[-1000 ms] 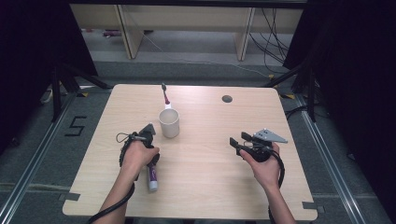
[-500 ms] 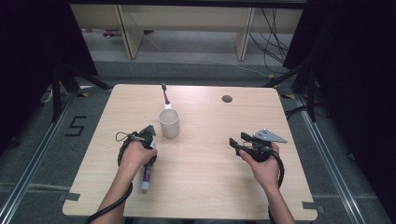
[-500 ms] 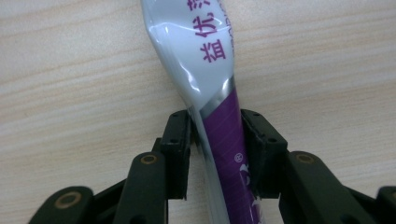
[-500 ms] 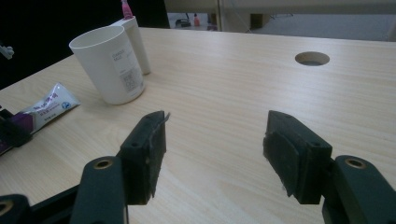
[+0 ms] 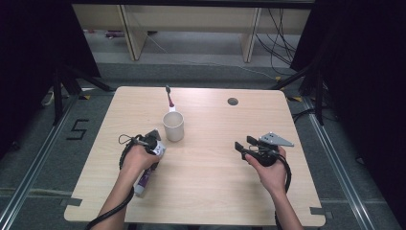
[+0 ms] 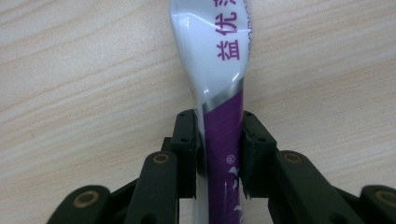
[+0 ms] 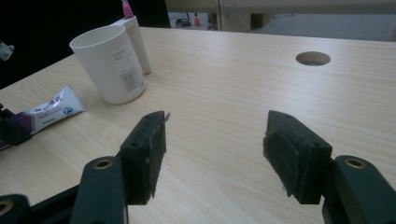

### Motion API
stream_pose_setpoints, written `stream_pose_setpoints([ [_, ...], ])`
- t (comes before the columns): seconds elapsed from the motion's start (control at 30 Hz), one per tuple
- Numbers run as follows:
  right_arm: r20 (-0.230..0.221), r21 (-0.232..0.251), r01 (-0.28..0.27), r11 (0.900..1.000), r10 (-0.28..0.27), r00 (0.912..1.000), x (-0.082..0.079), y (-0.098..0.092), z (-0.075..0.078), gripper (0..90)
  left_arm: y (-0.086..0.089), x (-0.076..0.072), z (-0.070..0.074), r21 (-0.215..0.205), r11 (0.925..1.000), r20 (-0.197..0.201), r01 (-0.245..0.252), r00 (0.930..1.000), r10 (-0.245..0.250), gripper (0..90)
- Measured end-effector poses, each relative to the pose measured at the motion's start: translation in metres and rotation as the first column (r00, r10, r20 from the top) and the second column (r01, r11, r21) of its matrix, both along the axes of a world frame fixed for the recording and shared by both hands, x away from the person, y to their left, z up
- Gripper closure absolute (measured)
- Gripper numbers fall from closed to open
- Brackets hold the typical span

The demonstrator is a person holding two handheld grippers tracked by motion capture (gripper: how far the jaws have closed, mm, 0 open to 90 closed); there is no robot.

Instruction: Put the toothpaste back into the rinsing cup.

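**Operator:** With both hands low over the table (image 5: 210,191), what is the state of the left gripper (image 6: 218,154)?

**Inspector:** Its jaws have just been closing and now press on both flanks of the toothpaste tube (image 6: 219,93). Contact falls on the purple section, just below the silver band. The tube lies flat on the wood, its white crimped end pointing away from the jaws. From the high view, the tube (image 5: 143,179) sits near the table's left front area, under the person's left hand (image 5: 136,158).

**Operator:** And the right gripper (image 7: 215,144)?

**Inspector:** Its jaws stand wide apart with bare tabletop between them. It rests at the right side, well apart from the tube.

**Operator:** Nearby items?

**Inspector:** A white cup (image 5: 173,126) stands upright beyond the left hand. A toothbrush (image 5: 169,98) lies just behind the cup.
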State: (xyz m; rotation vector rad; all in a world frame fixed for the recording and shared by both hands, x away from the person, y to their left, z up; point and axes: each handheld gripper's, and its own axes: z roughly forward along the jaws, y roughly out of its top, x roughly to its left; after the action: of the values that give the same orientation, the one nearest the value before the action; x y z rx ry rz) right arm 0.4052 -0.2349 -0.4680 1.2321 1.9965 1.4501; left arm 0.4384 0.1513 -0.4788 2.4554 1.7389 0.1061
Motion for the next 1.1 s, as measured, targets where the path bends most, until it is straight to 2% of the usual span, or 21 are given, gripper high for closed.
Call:
stream_pose_setpoints([
  [0.1, 0.001, 0.001, 0.001, 1.000, -0.001, 1.0000, 0.000, 0.000, 0.000, 39.4, 0.001, 0.000, 0.000, 0.004, 0.9998, -0.001, 0.022, 0.9998, -0.022, 71.5],
  [0.13, 0.011, -0.024, 0.006, 1.000, -0.006, 0.9999, 0.000, -0.002, 0.001, 39.4, 0.002, 0.000, 0.001, 0.004, 0.9995, 0.000, 0.032, 0.9995, -0.032, 71.6],
  [0.17, 0.011, -0.024, 0.006, 1.000, -0.006, 0.9999, 0.000, -0.002, 0.001, 39.4, 0.002, 0.000, 0.001, 0.004, 0.9995, 0.000, 0.032, 0.9995, -0.032, 71.8],
  [0.2, 0.012, -0.015, 0.005, 1.000, -0.005, 0.9999, 0.000, -0.001, 0.000, 39.4, 0.001, -0.001, 0.000, -0.001, 0.9996, 0.010, 0.029, 0.9995, -0.029, 71.8],
  [0.23, 0.009, -0.020, 0.007, 1.000, -0.007, 0.9999, 0.000, -0.001, 0.000, 39.4, 0.004, -0.001, 0.001, 0.002, 0.9986, 0.011, 0.054, 0.9985, -0.054, 72.1],
  [0.37, 0.008, -0.011, 0.001, 1.000, -0.001, 1.0000, 0.000, 0.000, -0.001, 39.5, 0.005, -0.004, 0.000, -0.023, 0.9985, 0.030, 0.049, 0.9984, -0.049, 72.3],
  [0.4, -0.011, 0.002, -0.002, 1.000, 0.002, 0.9999, 0.000, 0.001, -0.001, 39.5, 0.006, -0.005, -0.001, -0.032, 0.9974, 0.041, 0.065, 0.9971, -0.064, 72.4],
  [0.43, -0.011, 0.002, -0.002, 1.000, 0.002, 0.9999, 0.000, 0.001, -0.001, 39.5, 0.006, -0.005, -0.001, -0.032, 0.9974, 0.041, 0.065, 0.9971, -0.064, 72.4],
  [0.47, -0.015, -0.010, -0.002, 1.000, 0.001, 0.9999, -0.001, 0.001, -0.001, 39.5, 0.007, -0.006, -0.001, -0.029, 0.9957, 0.051, 0.088, 0.9950, -0.086, 72.5],
  [0.5, -0.015, -0.010, -0.002, 1.000, 0.001, 0.9999, -0.001, 0.001, -0.001, 39.5, 0.007, -0.006, -0.001, -0.029, 0.9957, 0.051, 0.088, 0.9950, -0.086, 72.6],
  [0.53, 0.002, -0.031, -0.002, 1.000, 0.002, 1.0000, 0.000, 0.000, -0.001, 39.5, 0.008, -0.007, -0.001, -0.013, 0.9881, 0.065, 0.153, 0.9862, -0.152, 72.6],
  [0.57, 0.003, -0.032, 0.000, 0.999, 0.000, 1.0000, 0.000, 0.000, -0.001, 39.5, 0.008, -0.008, -0.002, -0.005, 0.9876, 0.080, 0.157, 0.9845, -0.156, 72.6],
  [0.77, 0.008, -0.037, 0.005, 0.999, -0.004, 1.0000, -0.001, -0.001, 0.000, 39.5, 0.009, -0.008, -0.002, -0.007, 0.9870, 0.073, 0.161, 0.9844, -0.160, 72.8],
  [0.8, -0.014, -0.006, 0.015, 1.000, -0.015, 0.9998, -0.003, 0.001, -0.001, 39.5, 0.009, -0.009, -0.002, -0.012, 0.9872, 0.072, 0.159, 0.9849, -0.158, 72.9],
  [0.83, -0.012, 0.006, 0.016, 1.000, -0.016, 0.9998, -0.003, 0.001, -0.001, 39.5, 0.009, -0.009, -0.002, -0.012, 0.9870, 0.074, 0.160, 0.9846, -0.159, 73.0],
  [0.9, -0.002, -0.012, 0.008, 1.000, -0.008, 1.0000, -0.002, -0.001, -0.001, 39.6, 0.009, -0.009, -0.002, -0.014, 0.9868, 0.078, 0.161, 0.9841, -0.159, 73.3],
  [0.93, -0.006, -0.028, 0.004, 1.000, -0.004, 1.0000, -0.002, -0.003, 0.000, 39.6, 0.009, -0.010, -0.003, -0.022, 0.9865, 0.086, 0.162, 0.9834, -0.160, 73.4],
  [1.03, 0.002, -0.022, 0.014, 1.000, -0.014, 0.9999, -0.002, -0.002, -0.001, 39.6, 0.010, -0.012, -0.003, -0.042, 0.9868, 0.095, 0.156, 0.9839, -0.152, 73.8],
  [1.1, 0.001, -0.019, 0.009, 1.000, -0.009, 1.0000, -0.002, -0.002, -0.001, 39.6, 0.013, -0.015, -0.003, -0.071, 0.9863, 0.124, 0.149, 0.9824, -0.139, 74.1],
])
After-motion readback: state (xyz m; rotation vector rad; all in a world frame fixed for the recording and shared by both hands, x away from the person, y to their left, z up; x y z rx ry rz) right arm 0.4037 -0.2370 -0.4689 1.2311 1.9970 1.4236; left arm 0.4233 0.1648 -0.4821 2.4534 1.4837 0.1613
